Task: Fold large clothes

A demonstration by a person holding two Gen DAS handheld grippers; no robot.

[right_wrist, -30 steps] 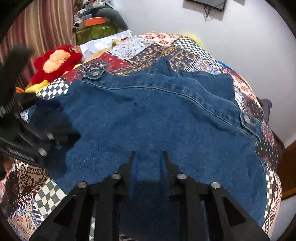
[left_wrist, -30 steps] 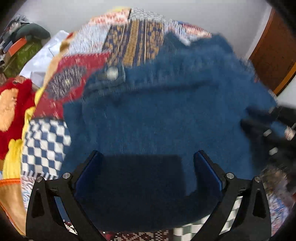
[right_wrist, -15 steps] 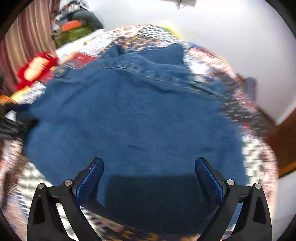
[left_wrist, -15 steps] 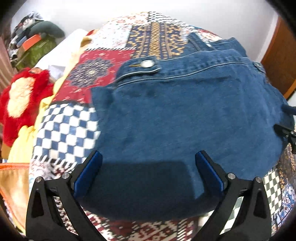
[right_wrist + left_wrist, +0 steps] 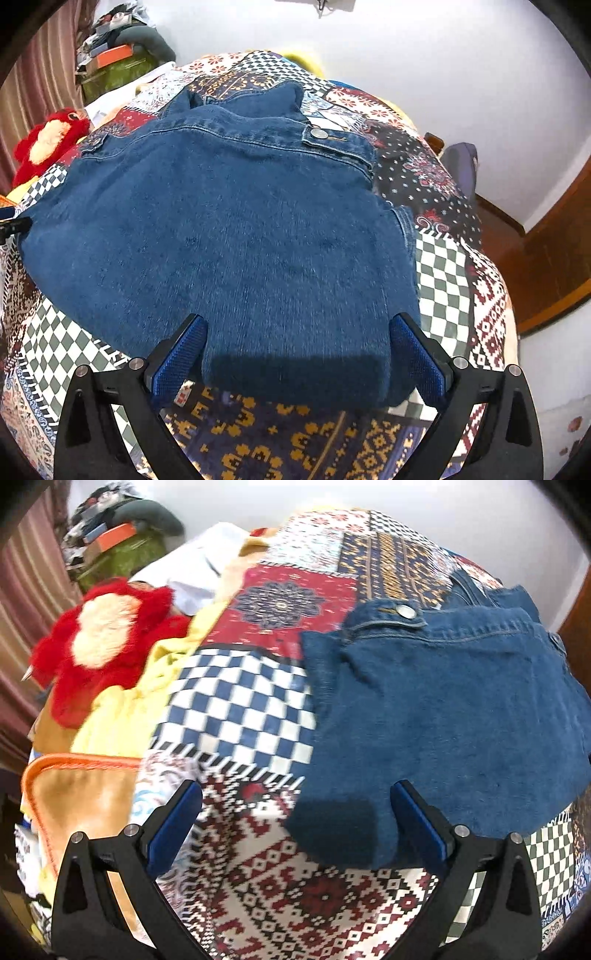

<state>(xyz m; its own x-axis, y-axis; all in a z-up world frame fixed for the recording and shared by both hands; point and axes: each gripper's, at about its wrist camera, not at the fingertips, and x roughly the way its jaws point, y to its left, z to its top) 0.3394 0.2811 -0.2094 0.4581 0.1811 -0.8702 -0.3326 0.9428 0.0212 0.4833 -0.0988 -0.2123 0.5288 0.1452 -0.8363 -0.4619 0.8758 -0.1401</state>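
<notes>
A blue denim jacket [image 5: 236, 236] lies folded on a patchwork bedspread [image 5: 443, 273], its metal buttons at the far edge. My right gripper [image 5: 297, 354] hovers open over the jacket's near edge, and the blue pads do not press the cloth. In the left wrist view the same jacket [image 5: 454, 709] fills the right half. My left gripper [image 5: 295, 819] stands open above its near left corner and the bedspread [image 5: 236, 709], with nothing gripped. A dark bit of the left gripper shows at the left edge of the right wrist view.
A red plush toy [image 5: 99, 646] and yellow cloth [image 5: 122, 709] lie at the bed's left side. An orange-trimmed tan item [image 5: 77, 797] sits nearer. Piled things [image 5: 118, 55] stand at the far left by a striped curtain. A wooden door [image 5: 554, 266] is at the right.
My right gripper went from shut on the denim to wide open, letting the cloth go. Both grippers drew back from the jacket; the left one shifted left, off the cloth toward the bedspread.
</notes>
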